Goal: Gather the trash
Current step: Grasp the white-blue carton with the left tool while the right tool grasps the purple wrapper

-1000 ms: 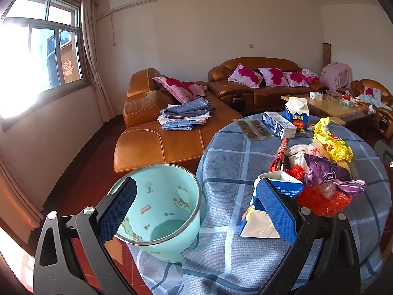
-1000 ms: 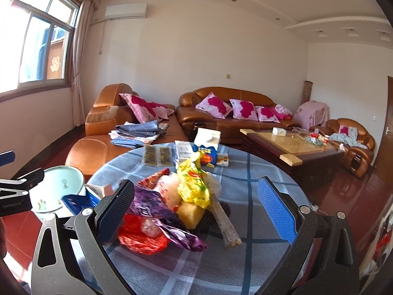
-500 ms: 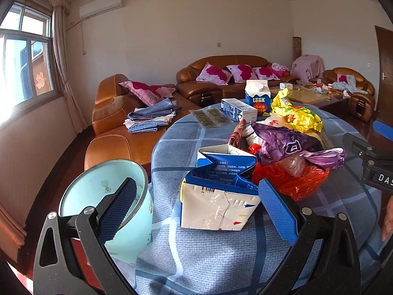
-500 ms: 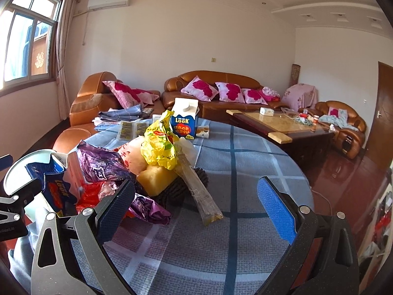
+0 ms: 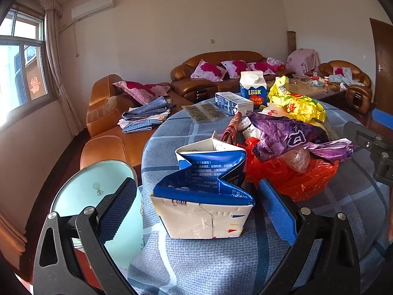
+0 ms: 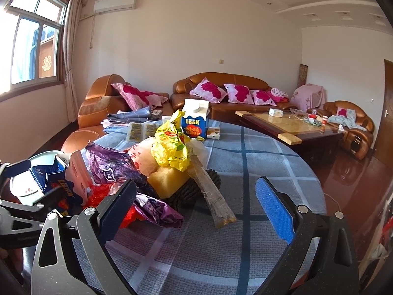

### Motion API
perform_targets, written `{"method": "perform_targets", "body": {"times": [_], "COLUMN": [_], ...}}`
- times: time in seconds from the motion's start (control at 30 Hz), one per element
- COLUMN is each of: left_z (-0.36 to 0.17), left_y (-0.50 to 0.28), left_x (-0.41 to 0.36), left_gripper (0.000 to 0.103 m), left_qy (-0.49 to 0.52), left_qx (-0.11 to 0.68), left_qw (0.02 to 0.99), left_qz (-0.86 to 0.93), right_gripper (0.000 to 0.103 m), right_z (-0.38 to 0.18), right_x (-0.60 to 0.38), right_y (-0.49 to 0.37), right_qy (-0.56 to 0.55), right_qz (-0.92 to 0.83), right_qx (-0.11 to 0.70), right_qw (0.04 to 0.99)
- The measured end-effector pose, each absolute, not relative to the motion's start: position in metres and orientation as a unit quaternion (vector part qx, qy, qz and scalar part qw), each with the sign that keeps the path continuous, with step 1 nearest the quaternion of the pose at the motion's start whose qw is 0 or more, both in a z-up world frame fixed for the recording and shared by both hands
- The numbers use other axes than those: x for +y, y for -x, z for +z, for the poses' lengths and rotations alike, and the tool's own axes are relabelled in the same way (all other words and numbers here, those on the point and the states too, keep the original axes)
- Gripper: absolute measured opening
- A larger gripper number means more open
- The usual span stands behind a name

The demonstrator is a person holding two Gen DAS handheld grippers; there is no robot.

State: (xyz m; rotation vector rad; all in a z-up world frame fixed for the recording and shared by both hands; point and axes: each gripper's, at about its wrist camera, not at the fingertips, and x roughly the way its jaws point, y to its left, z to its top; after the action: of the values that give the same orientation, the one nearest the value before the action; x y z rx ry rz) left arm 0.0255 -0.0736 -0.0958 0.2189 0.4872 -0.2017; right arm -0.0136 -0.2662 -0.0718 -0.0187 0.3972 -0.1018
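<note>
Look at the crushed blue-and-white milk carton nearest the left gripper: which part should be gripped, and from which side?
Probably grip the crushed carton across its white base end, coming straight on from the table edge. That flat end faces the open left gripper and fits between its fingers; the folded blue upper part looks creased and uneven, so less reliable.

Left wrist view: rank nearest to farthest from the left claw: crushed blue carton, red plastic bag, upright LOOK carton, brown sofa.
From the left claw:
1. Crushed blue carton, lying between the open fingers, at the table's near edge.
2. Red plastic bag, just behind it to the right, under the purple wrapper.
3. Upright LOOK carton, at the table's far side.
4. Brown sofa, against the back wall.
</note>
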Motion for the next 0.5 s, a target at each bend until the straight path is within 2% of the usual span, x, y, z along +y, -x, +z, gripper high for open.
{"method": "perform_targets", "body": {"times": [0.07,0.13,0.17,0.23,0.3,0.33,0.37,0.47,0.5], "left_z": [-0.099,-0.102,-0.103,-0.103,-0.103,-0.103,-0.103,-0.101,-0.100], "left_y": [-0.030,-0.033,-0.033,-0.031,-0.029,-0.028,-0.027,-0.026,-0.025], "left_x": [-0.072,-0.070,-0.070,-0.070,-0.070,-0.070,-0.071,-0.067,-0.067], "left_gripper": [0.095,0.074,0.072,0.071,0.071,0.071,0.071,0.071,0.071], "left_qy": [-0.100,-0.084,-0.083,-0.081,-0.077,-0.075,-0.074,-0.066,-0.067], "left_qx": [0.246,0.261,0.266,0.264,0.264,0.264,0.264,0.265,0.262], "left_qw": [0.958,0.953,0.951,0.951,0.950,0.950,0.949,0.949,0.949], "left_qz": [-0.109,-0.129,-0.133,-0.142,-0.148,-0.152,-0.154,-0.159,-0.159], "right_gripper": [0.088,0.076,0.070,0.061,0.038,0.032,0.020,0.006,0.005], "right_z": [-0.072,-0.074,-0.076,-0.082,-0.087,-0.089,-0.090,-0.091,-0.092], "right_x": [-0.262,-0.259,-0.257,-0.253,-0.249,-0.246,-0.243,-0.238,-0.238], "right_y": [0.009,0.003,0.001,-0.003,-0.005,-0.006,-0.006,-0.004,-0.003], "right_qy": [0.013,0.011,0.011,0.010,0.004,0.005,0.006,0.001,0.002], "right_qz": [-0.038,-0.019,-0.012,0.014,0.045,0.056,0.069,0.096,0.100], "right_qx": [0.199,0.214,0.220,0.238,0.257,0.264,0.269,0.274,0.276], "right_qw": [0.979,0.977,0.975,0.971,0.965,0.963,0.961,0.957,0.956]}}
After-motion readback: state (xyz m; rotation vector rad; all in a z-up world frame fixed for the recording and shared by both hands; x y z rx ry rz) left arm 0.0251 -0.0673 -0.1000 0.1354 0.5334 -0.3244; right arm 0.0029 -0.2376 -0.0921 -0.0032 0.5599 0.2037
